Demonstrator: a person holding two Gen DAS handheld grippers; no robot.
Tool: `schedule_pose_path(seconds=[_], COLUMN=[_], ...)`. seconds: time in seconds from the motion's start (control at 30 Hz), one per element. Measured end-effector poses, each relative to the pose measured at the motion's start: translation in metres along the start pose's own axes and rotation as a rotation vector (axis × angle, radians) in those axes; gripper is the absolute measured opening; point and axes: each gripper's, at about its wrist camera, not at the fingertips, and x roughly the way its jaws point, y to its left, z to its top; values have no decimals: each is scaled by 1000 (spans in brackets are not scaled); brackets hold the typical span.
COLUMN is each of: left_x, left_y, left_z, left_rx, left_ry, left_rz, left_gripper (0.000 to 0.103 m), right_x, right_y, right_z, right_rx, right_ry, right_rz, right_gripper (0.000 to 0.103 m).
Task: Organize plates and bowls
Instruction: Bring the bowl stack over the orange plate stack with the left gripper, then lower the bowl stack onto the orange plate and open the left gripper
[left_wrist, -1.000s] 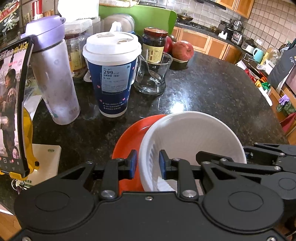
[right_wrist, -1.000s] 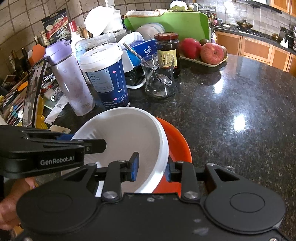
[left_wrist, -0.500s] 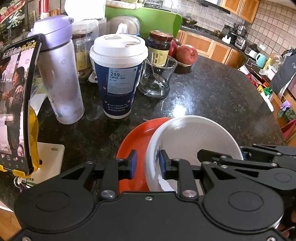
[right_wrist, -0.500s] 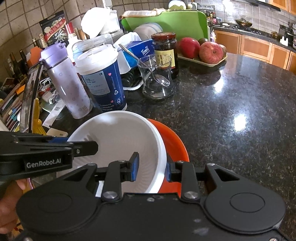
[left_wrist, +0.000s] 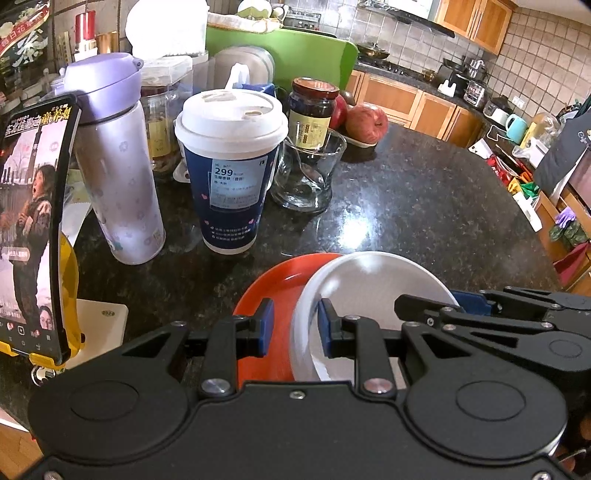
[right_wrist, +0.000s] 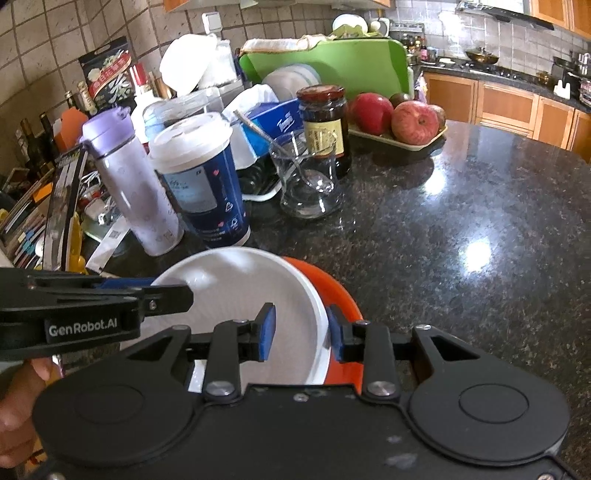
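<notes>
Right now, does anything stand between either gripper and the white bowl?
Nothing visible does. The left gripper and right gripper each straddle the white bowl rim, opposite sides; the right's jaws are opening. The bowl lies on the orange plate.

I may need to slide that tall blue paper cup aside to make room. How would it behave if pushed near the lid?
The blue paper cup stands tall on a base narrower than its lid, so a high push would probably tip it. Its paper wall likely dents easily. How full it is cannot be seen. The glass tumbler stands close beside it.
</notes>
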Motion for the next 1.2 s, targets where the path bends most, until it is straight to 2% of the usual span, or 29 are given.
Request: schedule_pose_path(seconds=[0.4,0.7,1.07,1.2], left_x=[-5,-18,-41,-45], left_y=[0,7,7,9], left_z=[3,4,-5,-8], left_rx=[17,14,69,90], left_ry=[-22,-53,-147,-157], left_rz=[-12,-25,34,32], left_gripper=[33,33,34,34], right_x=[-12,-36,-59,-63], right_y=[0,-5,-4,1], right_z=[6,5,-7,-16], right_rx=[11,31,55,74], right_ry=[-70,-137,-192,-196], right_rz=[-23,-39,-86,-101], right_gripper=[34,34,34,34])
